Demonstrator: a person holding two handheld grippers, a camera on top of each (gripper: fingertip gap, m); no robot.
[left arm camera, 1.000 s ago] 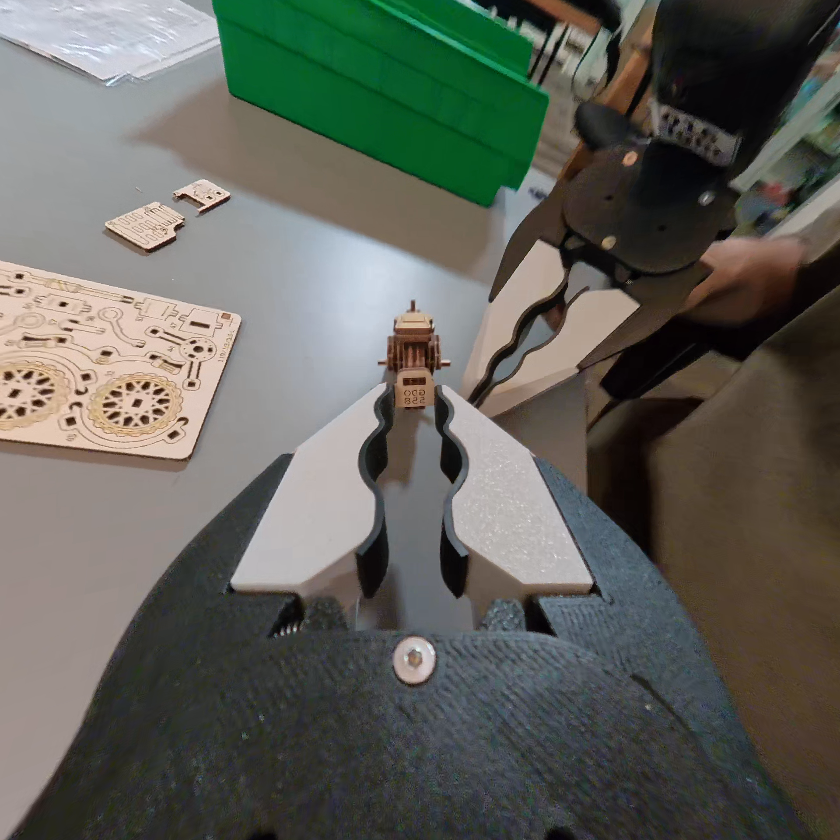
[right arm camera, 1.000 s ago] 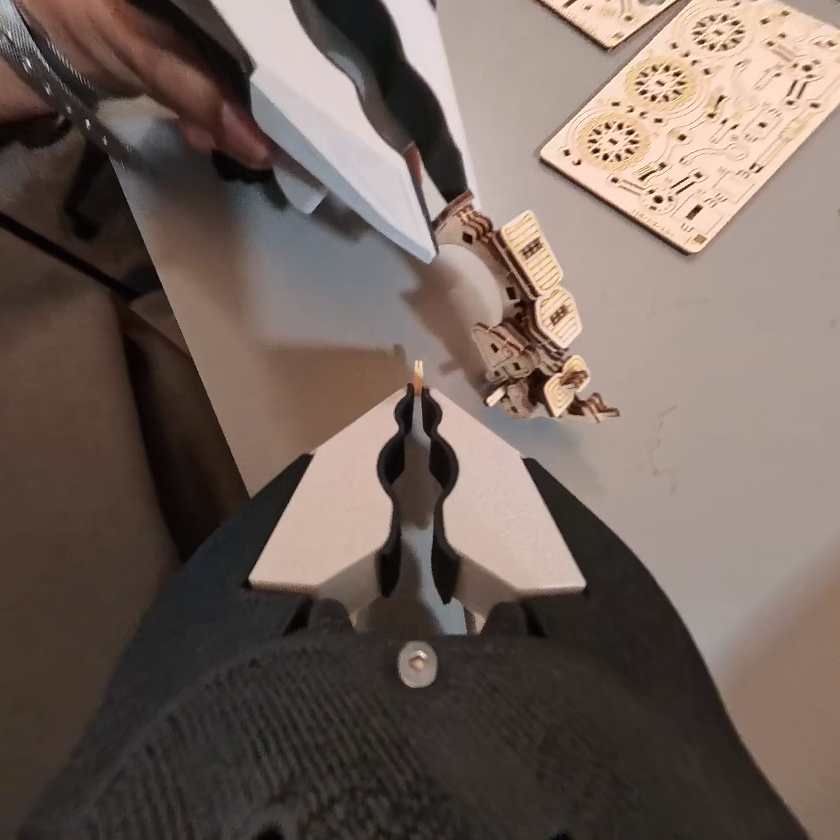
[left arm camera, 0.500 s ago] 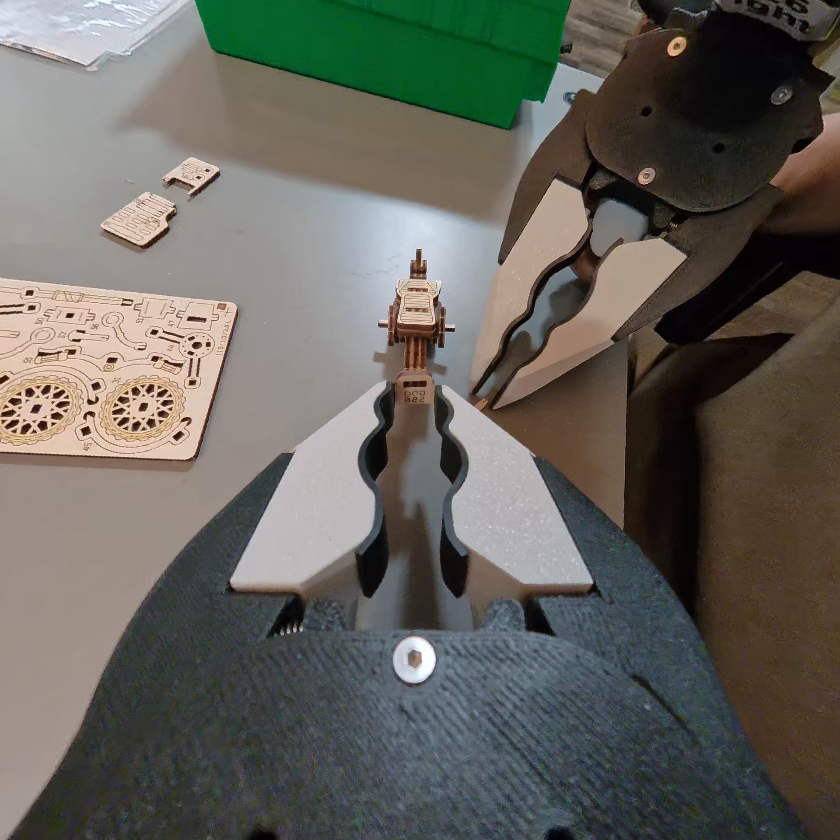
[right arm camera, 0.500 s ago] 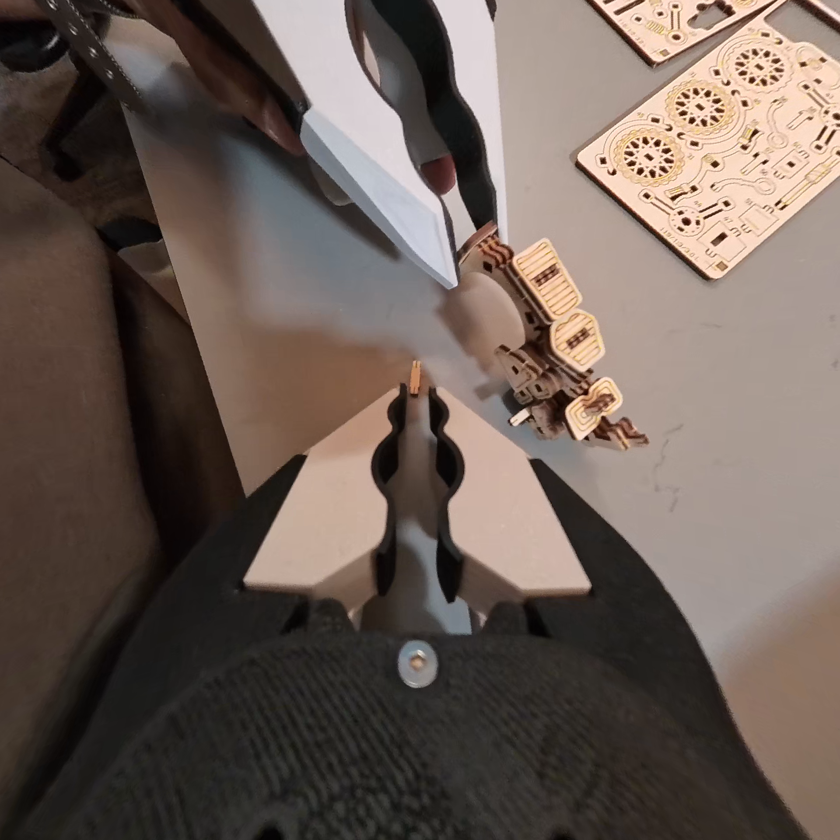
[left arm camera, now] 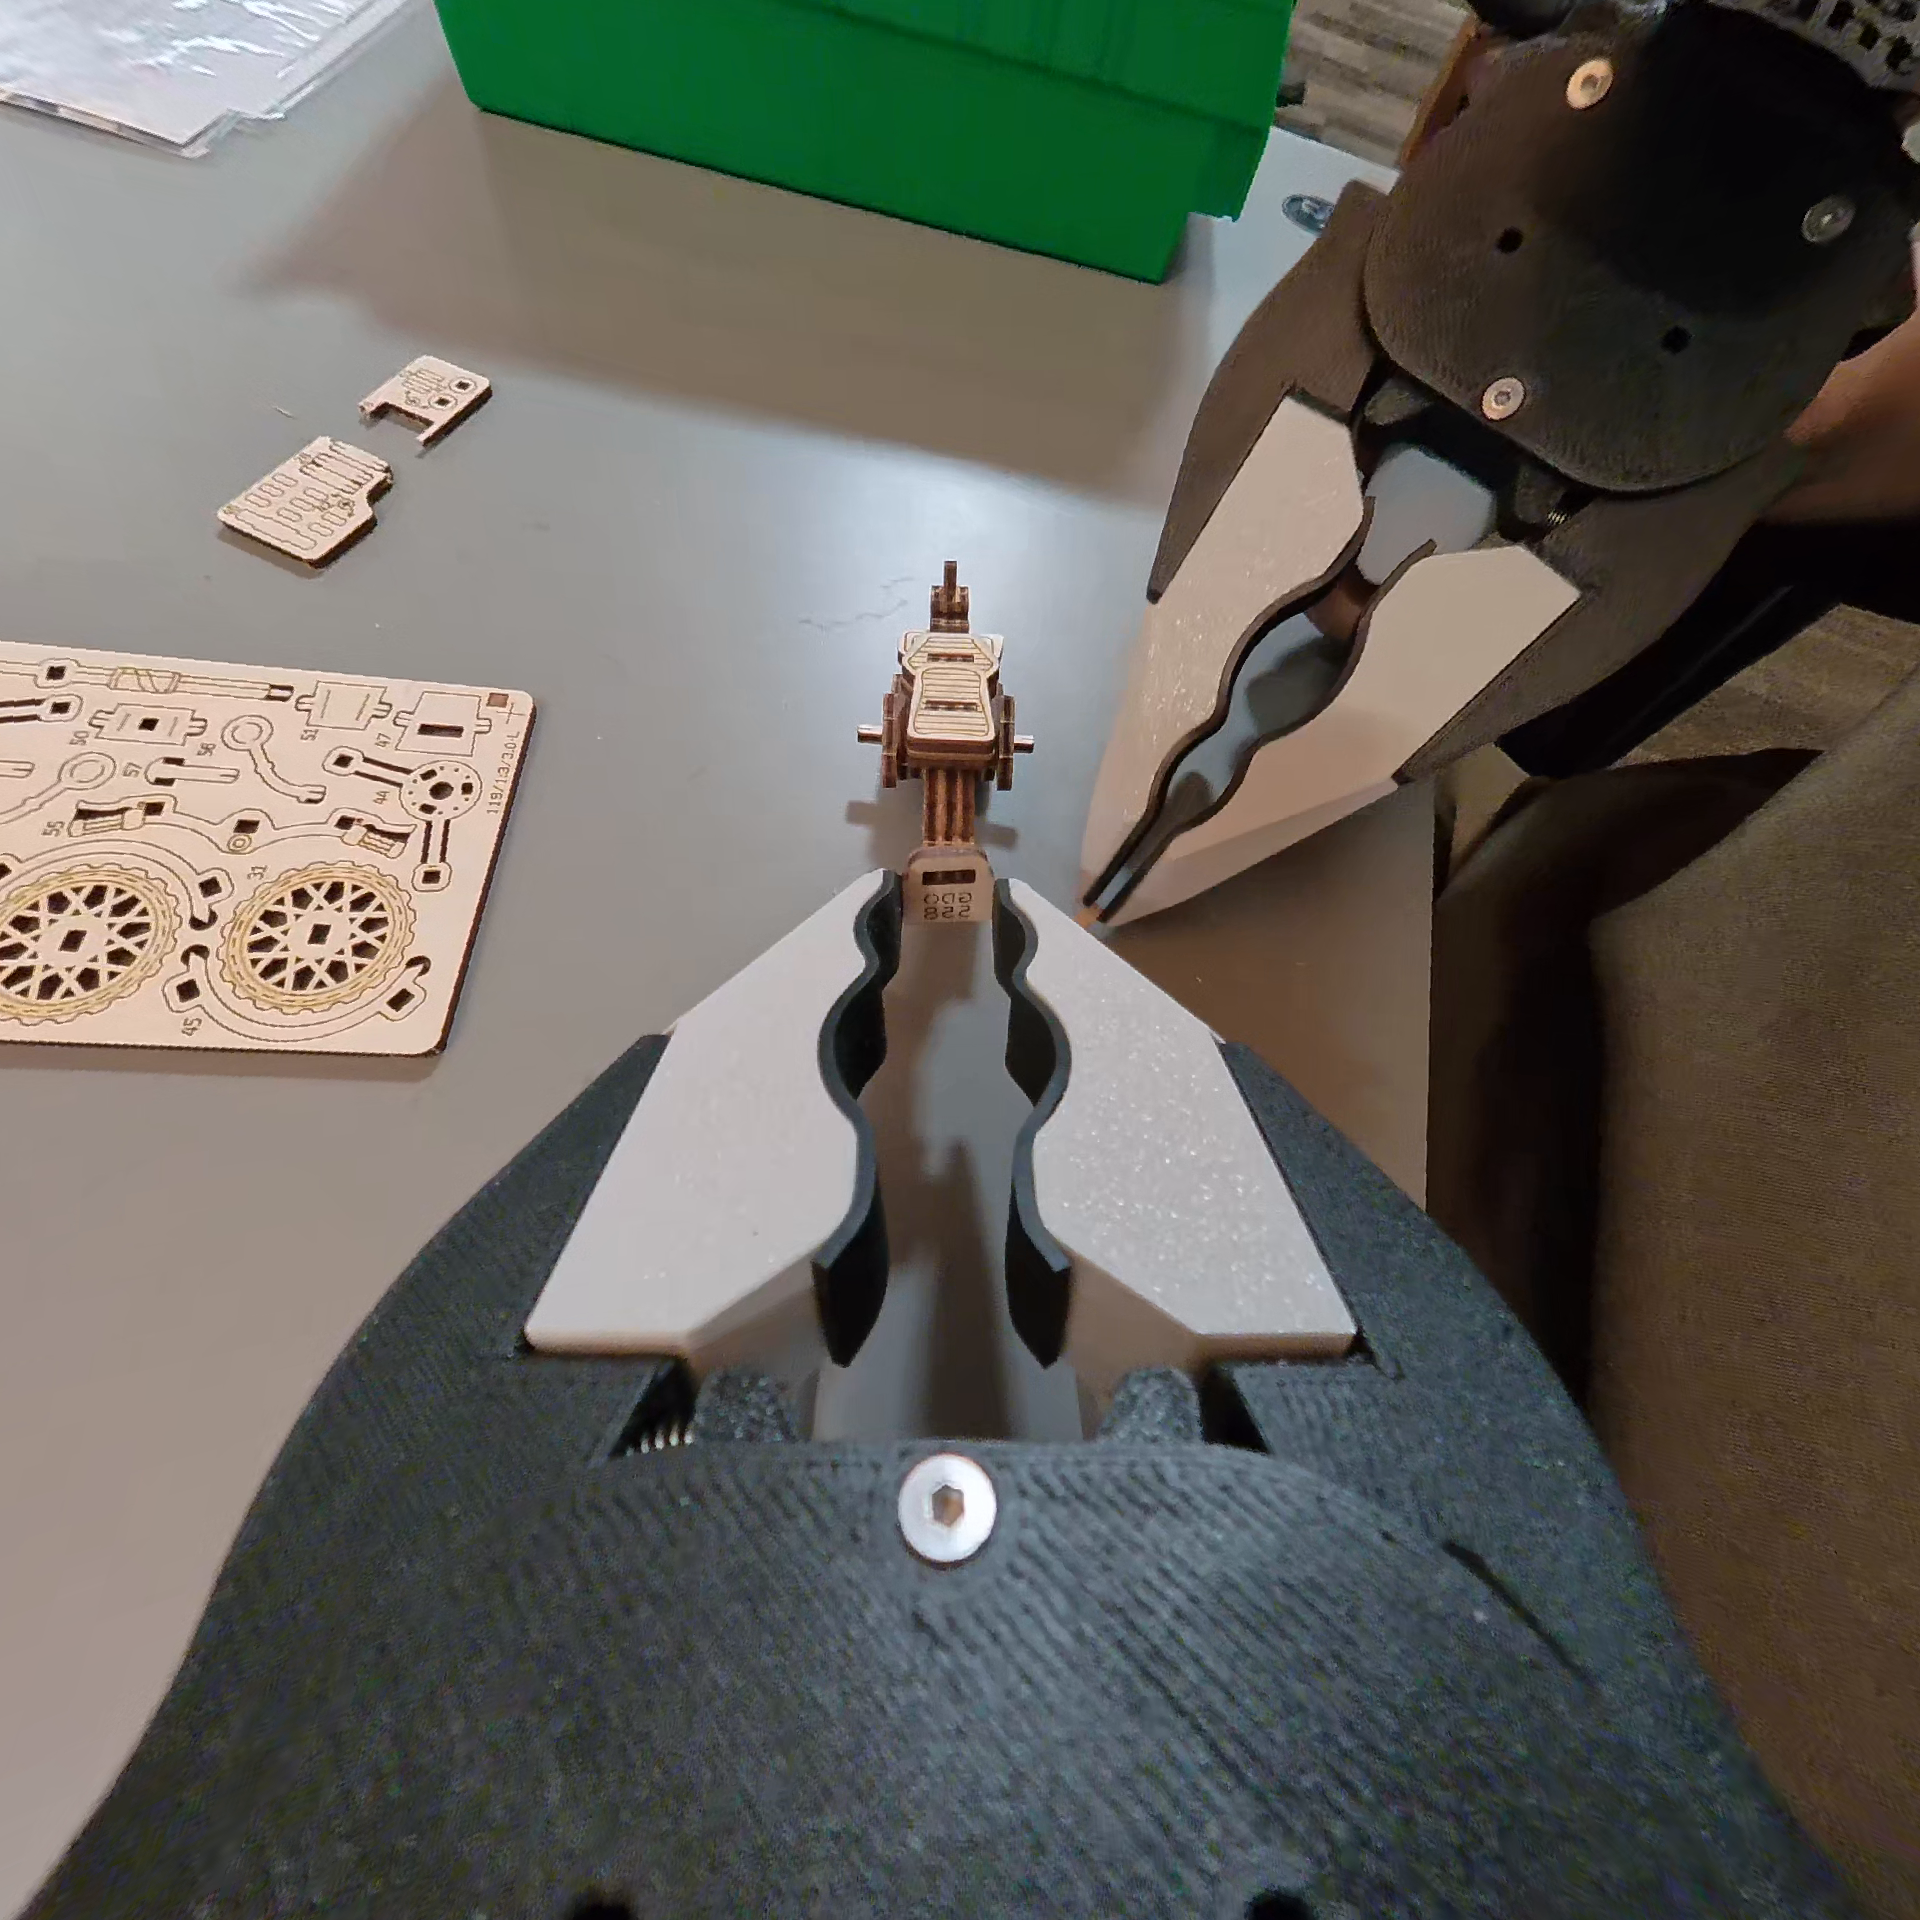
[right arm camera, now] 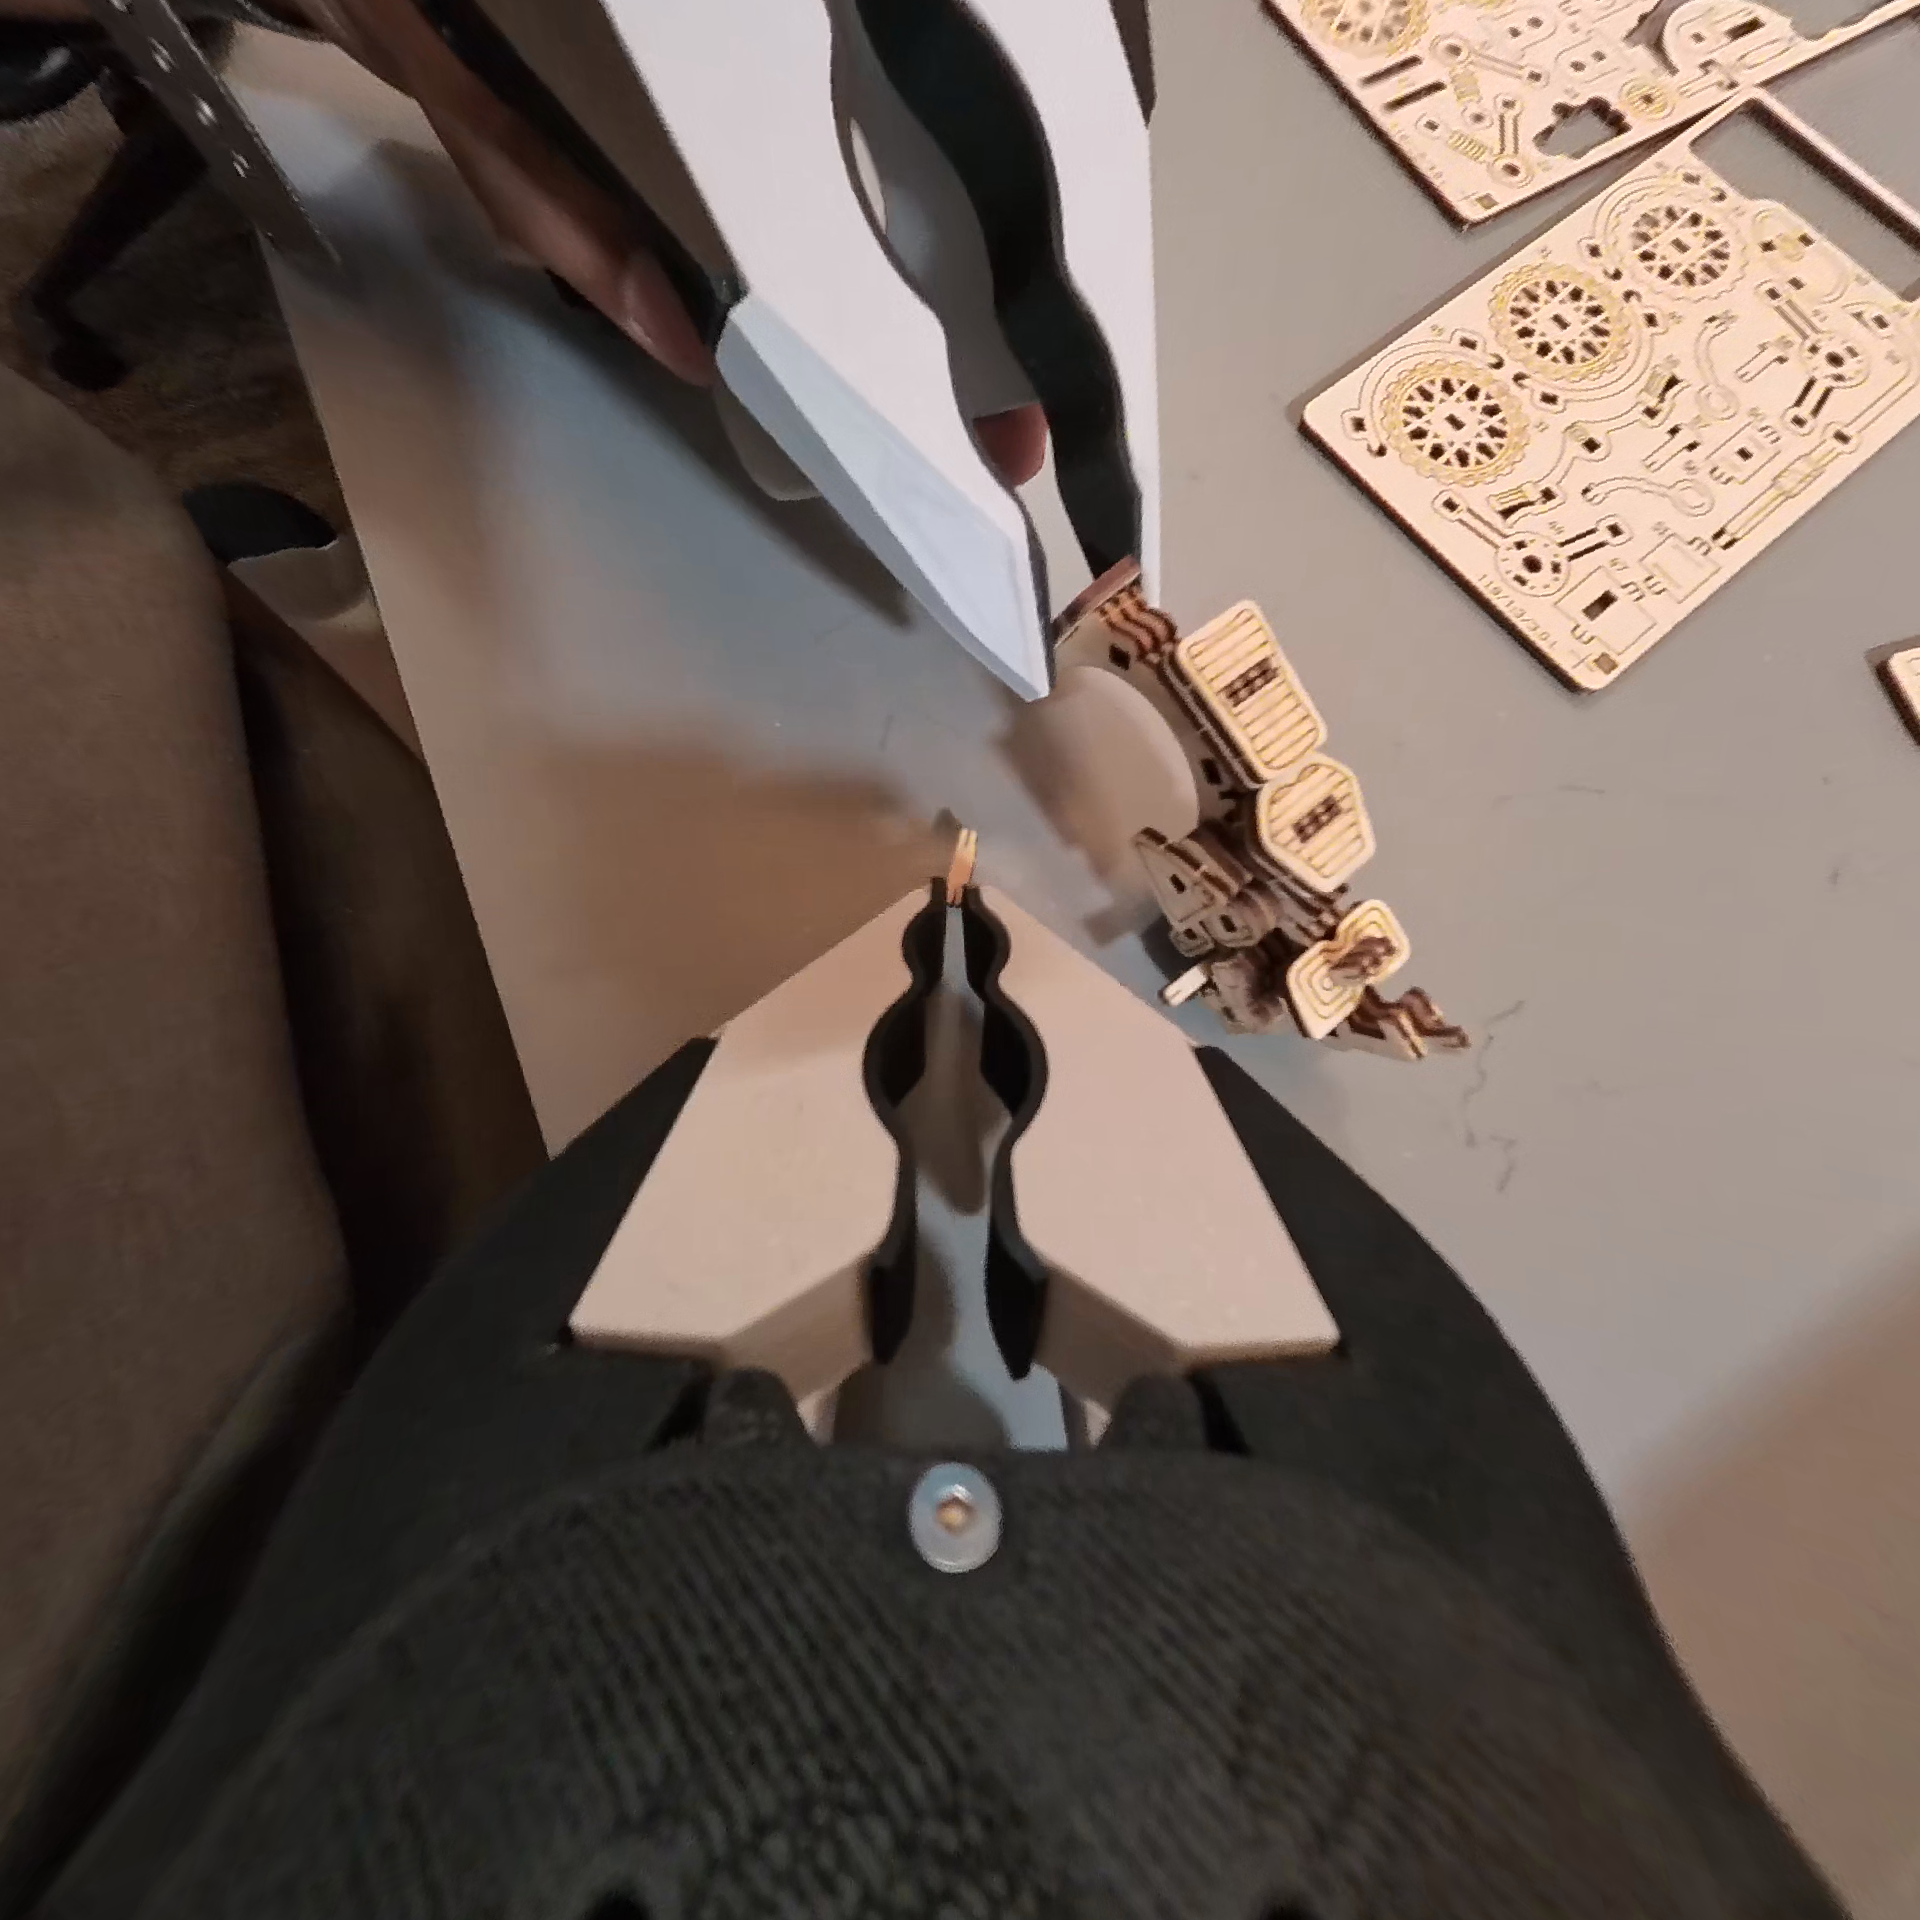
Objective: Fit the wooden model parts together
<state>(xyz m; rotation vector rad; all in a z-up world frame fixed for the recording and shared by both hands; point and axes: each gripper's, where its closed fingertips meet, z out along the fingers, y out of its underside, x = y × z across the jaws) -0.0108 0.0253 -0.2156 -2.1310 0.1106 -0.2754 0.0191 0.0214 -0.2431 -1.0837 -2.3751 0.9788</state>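
My left gripper [left arm camera: 943, 902] is shut on the rear tab of a small wooden motorcycle model [left arm camera: 951, 727] and holds it over the grey table [left arm camera: 675, 416]. The model also shows in the right wrist view [right arm camera: 1268, 821], held at its end by the left gripper [right arm camera: 1081, 613]. My right gripper [right arm camera: 958, 902] is shut on a thin wooden piece [right arm camera: 963, 859] that sticks out past its tips. In the left wrist view the right gripper [left arm camera: 1101, 909] hovers just right of the model, a short gap from it.
A laser-cut wooden parts sheet [left arm camera: 239, 862] lies left of the model; more sheets [right arm camera: 1662, 416] show in the right wrist view. Two loose wooden pieces [left arm camera: 312, 499] lie behind it. A green box [left arm camera: 862, 114] stands at the back. The table edge [left arm camera: 1429, 1039] runs on the right.
The left gripper has tilted the model so its top faces the camera. The right gripper with its thin piece has come lower and closer to the model's right side.
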